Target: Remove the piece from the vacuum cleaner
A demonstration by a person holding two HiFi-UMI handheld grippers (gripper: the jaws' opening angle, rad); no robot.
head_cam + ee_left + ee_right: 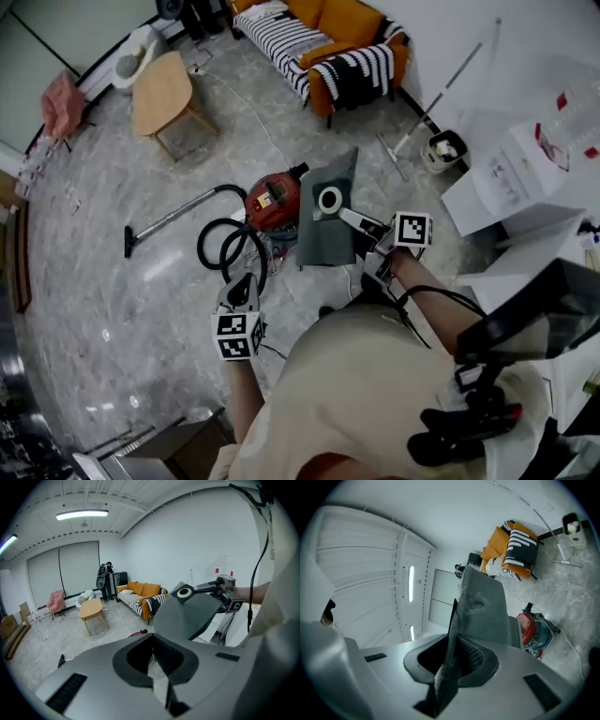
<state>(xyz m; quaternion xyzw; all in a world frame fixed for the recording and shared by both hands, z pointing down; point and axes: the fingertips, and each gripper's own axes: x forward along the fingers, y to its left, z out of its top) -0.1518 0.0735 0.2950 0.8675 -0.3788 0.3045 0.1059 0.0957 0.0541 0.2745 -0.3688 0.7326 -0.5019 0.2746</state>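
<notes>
A red canister vacuum cleaner (274,199) (527,627) sits on the marble floor with its top open. My right gripper (354,219) (450,667) is shut on the edge of a grey dust bag (328,230) (485,611) (192,616), holding it in the air beside the vacuum. The bag has a collar with a white ring (330,199) (183,592). My left gripper (246,279) (152,660) hangs near the black hose, jaws shut with nothing between them.
The black hose (225,246) coils beside the vacuum, and its wand (173,217) lies off to the left. A wooden table (161,89), an orange sofa (328,42), a mop with its bucket (442,150) and white boxes (516,178) ring the floor.
</notes>
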